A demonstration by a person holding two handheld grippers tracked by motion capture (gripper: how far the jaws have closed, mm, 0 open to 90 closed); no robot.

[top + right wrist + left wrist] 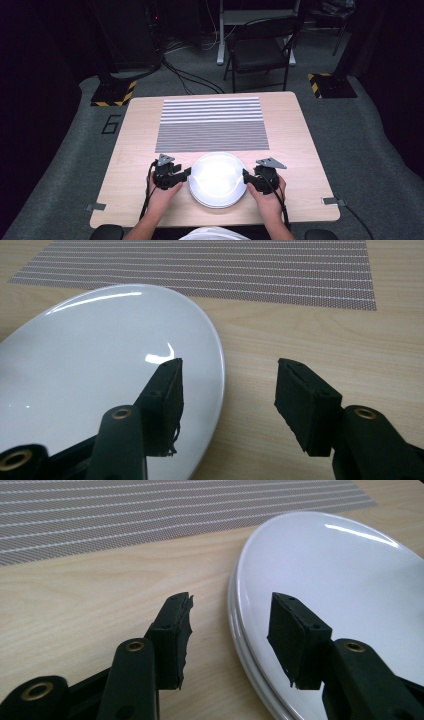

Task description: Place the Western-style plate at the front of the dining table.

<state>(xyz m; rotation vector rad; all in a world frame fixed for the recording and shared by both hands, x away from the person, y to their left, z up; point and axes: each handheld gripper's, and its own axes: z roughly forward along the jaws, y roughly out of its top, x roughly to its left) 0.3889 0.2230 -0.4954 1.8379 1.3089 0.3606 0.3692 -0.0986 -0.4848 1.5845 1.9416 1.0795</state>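
Left gripper view: the left gripper [230, 640] is seen gaping astride the rim of 2 stacked plates [345, 595], unclamped; likewise the right gripper [227, 405]. Gripped unevenly, the top plate could be slid off.

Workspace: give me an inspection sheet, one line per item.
Surface: wooden table, level; striped mat lies flat on its far half.
Job's things: white plates, stacked near the front edge; the left gripper view shows at least two rims.
Clutter: nothing seen.
Grippers: left gripper at the stack's left rim, right gripper at its right rim; each has one jaw over the plate and one outside, gaps visible, pads not pressing.
Cables: one trails from each gripper toward the person; more lie on the floor beyond the table.
Surroundings: folding chair, grey carpet, hazard-striped stand bases.
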